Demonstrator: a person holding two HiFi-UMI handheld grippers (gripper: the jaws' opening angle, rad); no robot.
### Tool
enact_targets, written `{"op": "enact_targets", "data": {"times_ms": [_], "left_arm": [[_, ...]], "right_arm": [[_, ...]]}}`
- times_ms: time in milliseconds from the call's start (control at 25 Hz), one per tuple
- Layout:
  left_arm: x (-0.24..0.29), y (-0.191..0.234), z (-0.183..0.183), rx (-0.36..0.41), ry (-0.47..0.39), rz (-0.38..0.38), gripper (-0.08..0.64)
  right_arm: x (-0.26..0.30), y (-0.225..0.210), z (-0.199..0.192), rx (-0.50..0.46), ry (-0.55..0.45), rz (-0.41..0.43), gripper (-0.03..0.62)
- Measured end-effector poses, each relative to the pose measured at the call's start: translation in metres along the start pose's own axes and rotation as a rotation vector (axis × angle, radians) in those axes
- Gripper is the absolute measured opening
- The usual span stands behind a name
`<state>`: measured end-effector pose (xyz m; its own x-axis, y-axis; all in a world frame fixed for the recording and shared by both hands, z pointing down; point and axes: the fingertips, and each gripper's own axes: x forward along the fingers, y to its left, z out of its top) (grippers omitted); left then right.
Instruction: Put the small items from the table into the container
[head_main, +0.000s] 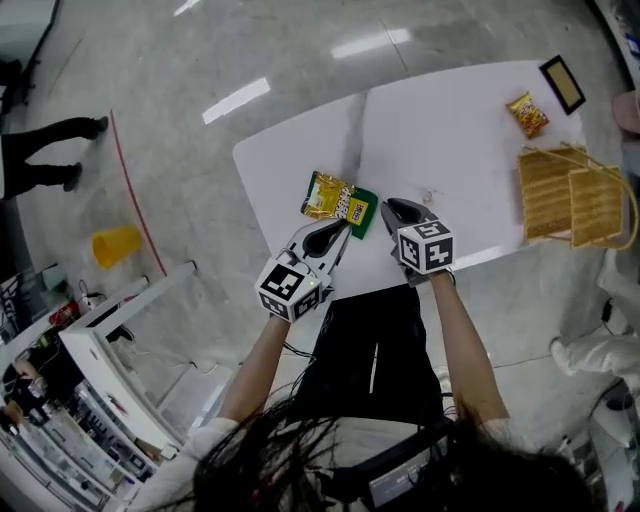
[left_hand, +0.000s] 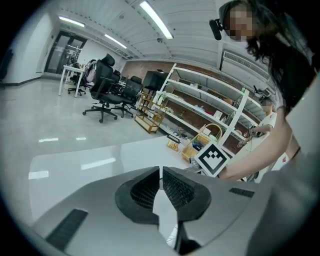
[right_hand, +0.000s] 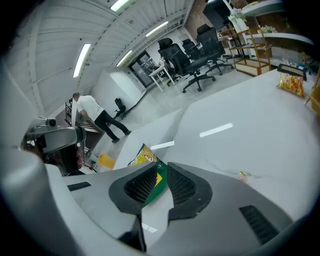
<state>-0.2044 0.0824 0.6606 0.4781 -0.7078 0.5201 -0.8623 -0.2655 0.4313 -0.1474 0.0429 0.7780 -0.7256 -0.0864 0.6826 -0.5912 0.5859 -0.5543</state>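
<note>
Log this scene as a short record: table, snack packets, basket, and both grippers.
table: white
left gripper: shut, empty
right gripper: slightly open, nothing gripped
yellow packet: just ahead of left gripper
green packet: beside yellow packet, in line with right gripper's gap
orange packet: far right, near basket
basket: wicker, table's right end

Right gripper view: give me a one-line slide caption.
Right gripper, fingers slightly apart, lined up on a green-and-yellow packet lying on the white table.
</note>
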Motion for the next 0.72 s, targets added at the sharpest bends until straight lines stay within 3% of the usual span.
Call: {"op": "enact_targets", "data": {"times_ms": [80,400,720], "left_arm": [[0.0,0.007,-0.005,-0.012,-0.003,0.01,0.012],[-0.009,0.016,-0.021,-0.002,0.022,0.003,0.012],[-0.013,0.019,-0.034,-0.024,0.041,-0.003,0.012]], "right_arm": [[0.016,-0.003,-0.005,0.014,0.023,0.011,0.101],[0.05,-0.018,-0.027,0.044,0.087,-0.077,0.104],[0.063,-0.021,-0.029,0.087,0.099,-0.094,0.098]]}}
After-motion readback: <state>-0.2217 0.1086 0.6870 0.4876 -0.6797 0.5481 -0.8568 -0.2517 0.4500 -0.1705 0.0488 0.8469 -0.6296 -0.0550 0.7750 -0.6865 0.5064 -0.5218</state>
